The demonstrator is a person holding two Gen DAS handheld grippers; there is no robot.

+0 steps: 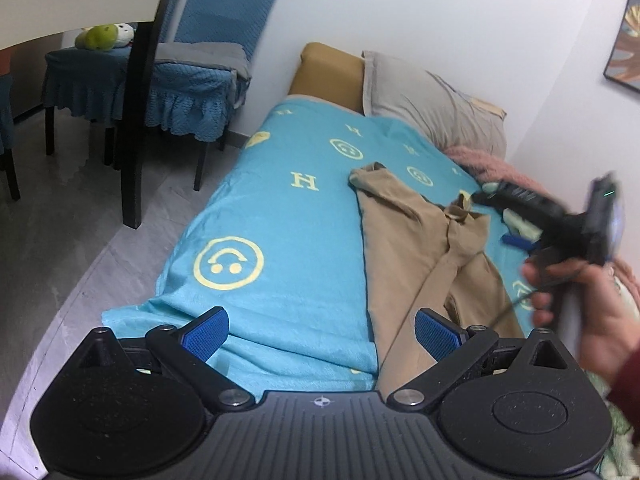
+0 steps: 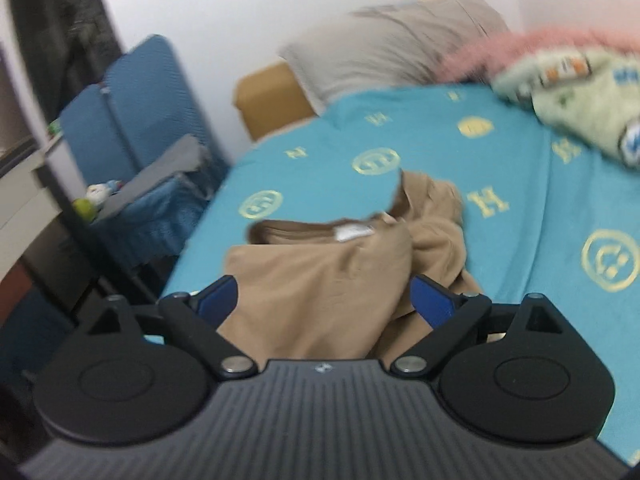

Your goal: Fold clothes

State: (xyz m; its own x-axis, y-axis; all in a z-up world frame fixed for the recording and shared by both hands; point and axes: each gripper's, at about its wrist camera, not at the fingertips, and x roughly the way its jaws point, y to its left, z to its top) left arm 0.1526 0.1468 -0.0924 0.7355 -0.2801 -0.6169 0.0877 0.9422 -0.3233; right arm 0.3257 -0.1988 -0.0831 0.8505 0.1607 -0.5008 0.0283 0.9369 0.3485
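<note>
A tan garment point(image 1: 416, 248) lies crumpled on the turquoise bed cover point(image 1: 280, 216), with a sleeve crossing its body; the right wrist view shows the same tan garment point(image 2: 328, 280) with a white label at its collar. My left gripper point(image 1: 322, 334) stands open above the near edge of the bed, its right pad point(image 1: 436, 336) over the garment's lower part. My right gripper point(image 2: 324, 300) is open just above the garment, nothing between its pads. In the left wrist view a hand point(image 1: 588, 304) holds the right gripper point(image 1: 486, 196) over the garment's far side.
A grey pillow point(image 1: 428, 96) and a tan headboard point(image 1: 324, 72) lie at the far end. Pink fluffy cloth point(image 2: 540, 46) and a pale green printed garment point(image 2: 580, 100) sit on the bed's right. Blue-covered chairs point(image 1: 192, 88) and a table leg point(image 1: 140, 112) stand left on the grey floor.
</note>
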